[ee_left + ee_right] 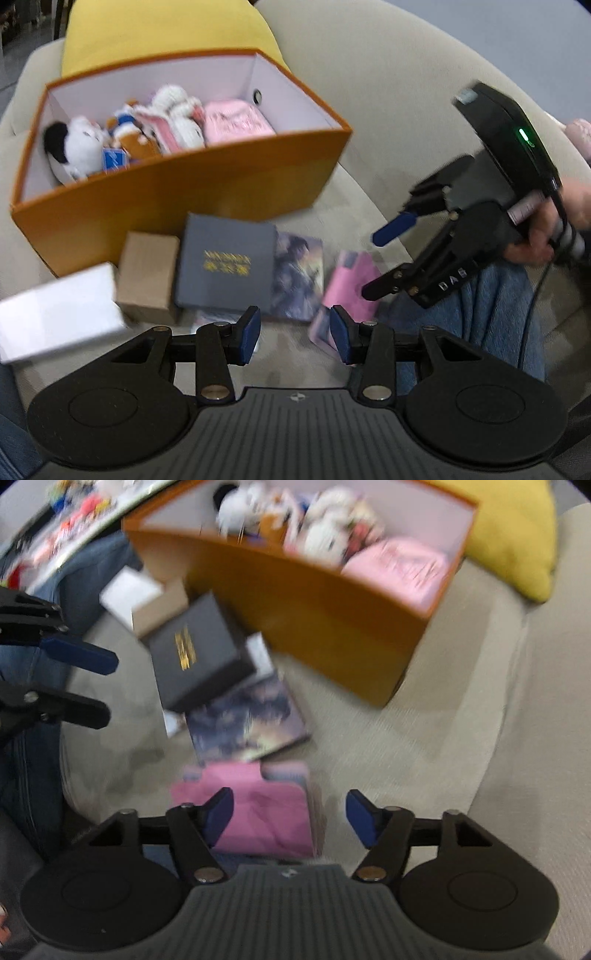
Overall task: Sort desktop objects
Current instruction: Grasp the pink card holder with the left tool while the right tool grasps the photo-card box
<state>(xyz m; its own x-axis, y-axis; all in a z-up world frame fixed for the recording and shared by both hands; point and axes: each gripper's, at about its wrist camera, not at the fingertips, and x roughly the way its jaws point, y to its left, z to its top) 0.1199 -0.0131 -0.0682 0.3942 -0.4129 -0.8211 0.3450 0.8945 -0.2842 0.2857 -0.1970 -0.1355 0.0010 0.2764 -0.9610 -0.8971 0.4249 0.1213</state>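
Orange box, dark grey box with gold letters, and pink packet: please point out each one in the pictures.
orange box (207,184), left wrist view, on its front wall.
dark grey box (225,266), left wrist view, on its lid, at the gold letters.
pink packet (266,808), right wrist view, on its pink face.

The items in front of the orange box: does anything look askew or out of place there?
Yes. The dark box with gold lettering lies partly over the illustrated book, and the pink packet sits at a different angle, so the row looks untidy. The orange box stands upright, with its plush toys inside. Nothing looks spilled or damaged.
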